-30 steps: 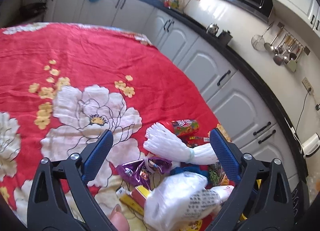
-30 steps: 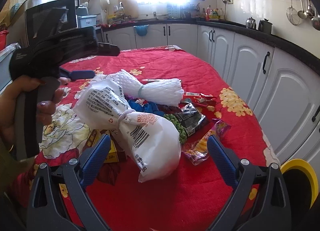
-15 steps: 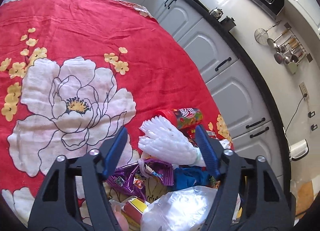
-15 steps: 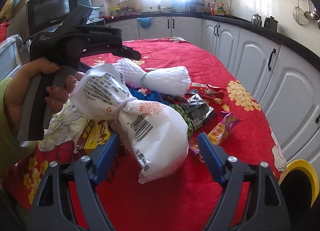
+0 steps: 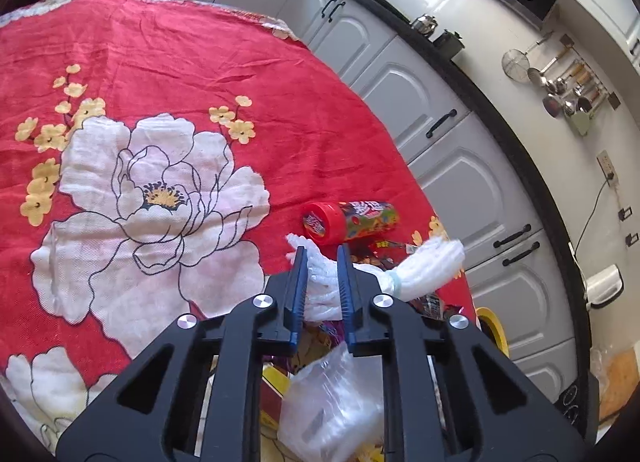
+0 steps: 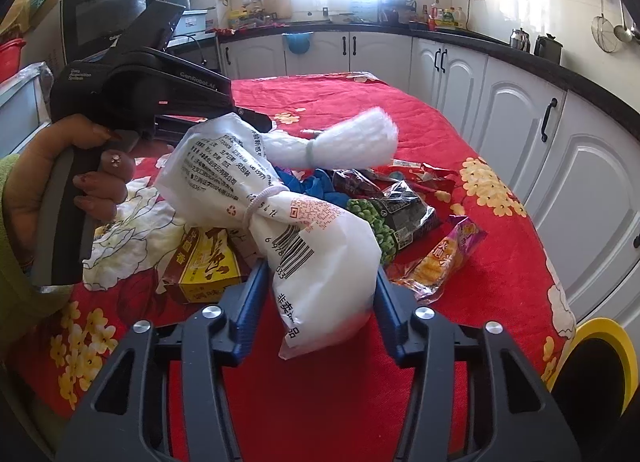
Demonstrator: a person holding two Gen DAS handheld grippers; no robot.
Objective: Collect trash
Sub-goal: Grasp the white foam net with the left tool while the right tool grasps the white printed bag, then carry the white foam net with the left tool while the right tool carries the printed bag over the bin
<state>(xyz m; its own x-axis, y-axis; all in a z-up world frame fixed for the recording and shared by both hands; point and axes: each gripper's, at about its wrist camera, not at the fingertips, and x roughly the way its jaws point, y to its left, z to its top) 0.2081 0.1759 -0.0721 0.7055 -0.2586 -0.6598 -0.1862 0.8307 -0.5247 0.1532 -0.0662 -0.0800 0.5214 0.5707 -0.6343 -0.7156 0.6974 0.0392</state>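
The tabletop, under a red cloth with big white flowers, carries a heap of trash near its right edge. The largest piece is a tied white plastic bag, printed with Chinese text, a recycling mark and a barcode beginning 6 978; what it holds cannot be told. It lies between the spread fingers of the right tool, which is released. The left tool, marked "GenRobot.AI" on its body in the right wrist view, is clenched on a banded white foam net bundle. Around these lie a green-pea snack packet, a brown-and-yellow carton, an orange wrapper and a red-capped candy tube.
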